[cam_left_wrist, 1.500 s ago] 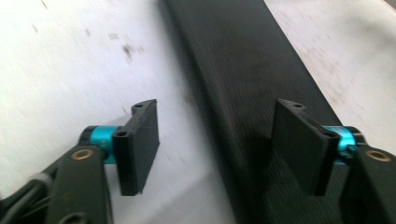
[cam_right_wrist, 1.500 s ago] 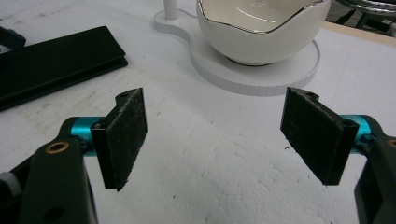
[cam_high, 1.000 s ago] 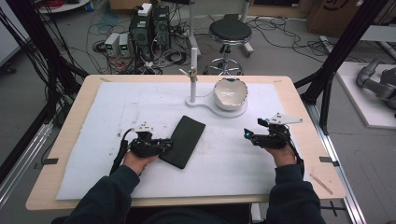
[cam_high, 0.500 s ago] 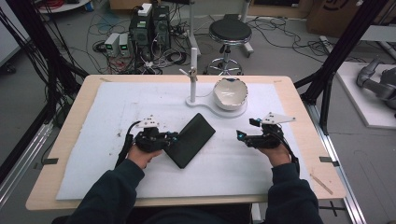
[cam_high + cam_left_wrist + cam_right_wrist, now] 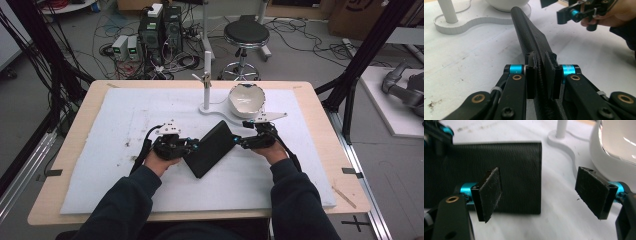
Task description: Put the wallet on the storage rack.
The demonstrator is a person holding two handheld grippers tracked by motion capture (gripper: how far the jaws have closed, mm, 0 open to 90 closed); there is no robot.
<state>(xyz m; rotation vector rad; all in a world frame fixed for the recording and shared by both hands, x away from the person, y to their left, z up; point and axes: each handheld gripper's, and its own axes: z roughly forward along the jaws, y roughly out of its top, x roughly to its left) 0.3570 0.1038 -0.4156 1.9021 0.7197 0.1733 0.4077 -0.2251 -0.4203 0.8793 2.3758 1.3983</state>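
Note:
A flat black fabric case (image 5: 212, 149) lies slanted on the white mat, with its left end raised off the surface. My left gripper (image 5: 194, 146) is shut on that end. In the left gripper view both pads (image 5: 531, 75) pinch the case's edge (image 5: 529, 32), which runs away from the camera. My right gripper (image 5: 239, 142) stands open right at the case's upper right end. In the right gripper view, part of the case (image 5: 519, 170) lies just beyond the wide-apart jaws (image 5: 544, 192), and neither pad touches it. The right gripper (image 5: 571, 13) also appears far off in the left gripper view.
A white stand (image 5: 220, 111) with a thin post (image 5: 206, 80) and a white bowl-shaped shell (image 5: 246, 99) sits just behind the case. The shell (image 5: 619, 140) is close on the right gripper's right. The white mat (image 5: 110, 130) covers a wooden table (image 5: 320, 100).
The left gripper closed on the case's left end and lifted it slightly, turning the case more slanted. The right gripper moved left, up to the case's right end.

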